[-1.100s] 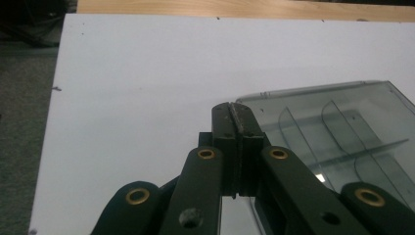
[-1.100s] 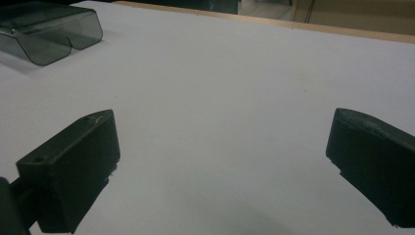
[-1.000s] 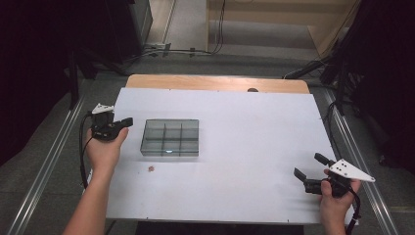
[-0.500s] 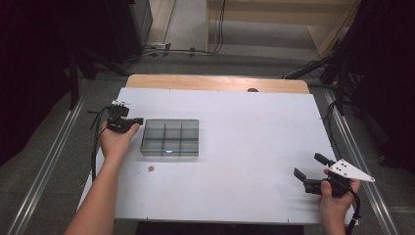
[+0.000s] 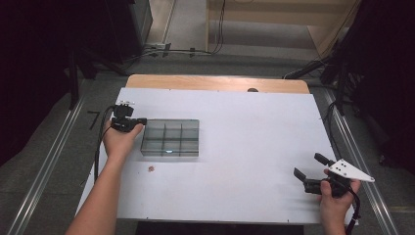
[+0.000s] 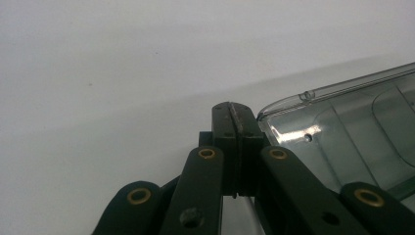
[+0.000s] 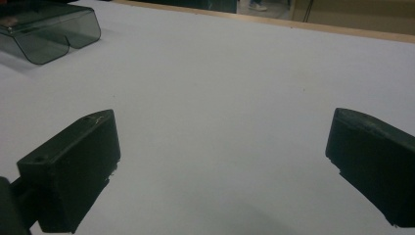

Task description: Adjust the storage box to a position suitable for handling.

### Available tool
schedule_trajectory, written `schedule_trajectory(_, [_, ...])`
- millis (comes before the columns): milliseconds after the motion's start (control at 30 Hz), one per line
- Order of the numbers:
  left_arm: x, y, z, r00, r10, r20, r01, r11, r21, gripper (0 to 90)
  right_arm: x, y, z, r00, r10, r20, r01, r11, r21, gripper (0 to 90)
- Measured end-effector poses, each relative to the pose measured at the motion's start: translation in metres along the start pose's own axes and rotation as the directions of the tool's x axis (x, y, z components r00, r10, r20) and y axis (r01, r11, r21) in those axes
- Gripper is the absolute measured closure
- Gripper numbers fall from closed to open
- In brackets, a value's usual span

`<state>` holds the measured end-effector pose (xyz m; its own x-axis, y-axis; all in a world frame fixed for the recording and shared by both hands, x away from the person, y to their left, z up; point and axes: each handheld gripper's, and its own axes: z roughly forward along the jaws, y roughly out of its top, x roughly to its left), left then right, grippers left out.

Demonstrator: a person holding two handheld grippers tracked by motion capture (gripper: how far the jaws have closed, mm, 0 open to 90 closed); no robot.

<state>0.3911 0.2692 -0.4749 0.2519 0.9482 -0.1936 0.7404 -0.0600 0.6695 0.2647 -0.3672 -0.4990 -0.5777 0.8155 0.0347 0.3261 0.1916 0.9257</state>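
Observation:
A clear smoked plastic box [image 5: 170, 138] with several compartments lies on the white table, left of centre. My left gripper [image 5: 142, 120] is shut with nothing between its jaws, its tip right at the box's far left corner. In the left gripper view the closed left gripper [image 6: 237, 113] sits beside the rounded corner of the box [image 6: 342, 127]; touching or just apart, I cannot tell. My right gripper [image 5: 309, 166] rests near the table's front right, open and holding nothing. In the right gripper view the right gripper [image 7: 222, 161] spreads its jaws wide over bare table, with the box [image 7: 46, 29] far off.
A tiny reddish-brown speck [image 5: 150, 169] lies on the white table [image 5: 254, 132] in front of the box. A wooden strip [image 5: 215, 83] runs along the far edge. Metal rails [image 5: 44, 166] flank the table on the floor.
My left hand has moved right and slightly down, from the table's left edge to the box's far left corner. The right hand has stayed put.

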Motion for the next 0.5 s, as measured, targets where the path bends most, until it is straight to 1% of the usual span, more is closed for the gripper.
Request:
schedule_trajectory(67, [0.000,0.000,0.000,1.0000,0.003,0.000,-0.003,1.0000,-0.001,90.0,0.000,0.000,0.000,1.0000,-0.001,0.001,0.001,1.000,0.002,0.0])
schedule_trajectory(233, [-0.006,0.001,0.002,0.9996,0.023,0.015,-0.023,0.9994,-0.026,90.0,0.000,0.000,0.000,1.0000,-0.001,0.002,0.001,1.000,0.000,0.0])
schedule_trajectory(267, [-0.008,0.001,0.003,0.9994,0.031,0.017,-0.031,0.9992,-0.027,90.0,0.000,0.000,0.000,1.0000,0.000,0.001,0.000,1.000,0.000,0.0])
schedule_trajectory(367, [-0.011,0.001,0.005,0.9991,0.036,0.024,-0.035,0.9990,-0.029,90.0,0.000,0.000,0.000,1.0000,-0.002,0.001,0.002,1.000,0.001,0.0])
schedule_trajectory(400, [-0.014,0.001,0.006,0.9986,0.041,0.034,-0.040,0.9987,-0.031,90.0,0.000,0.000,0.000,1.0000,-0.001,0.000,0.001,1.000,0.001,0.0])
schedule_trajectory(500, [-0.022,0.003,0.008,0.9967,0.068,0.045,-0.067,0.9973,-0.030,90.0,0.000,0.000,0.000,1.0000,-0.001,0.000,0.001,1.000,0.001,0.0])
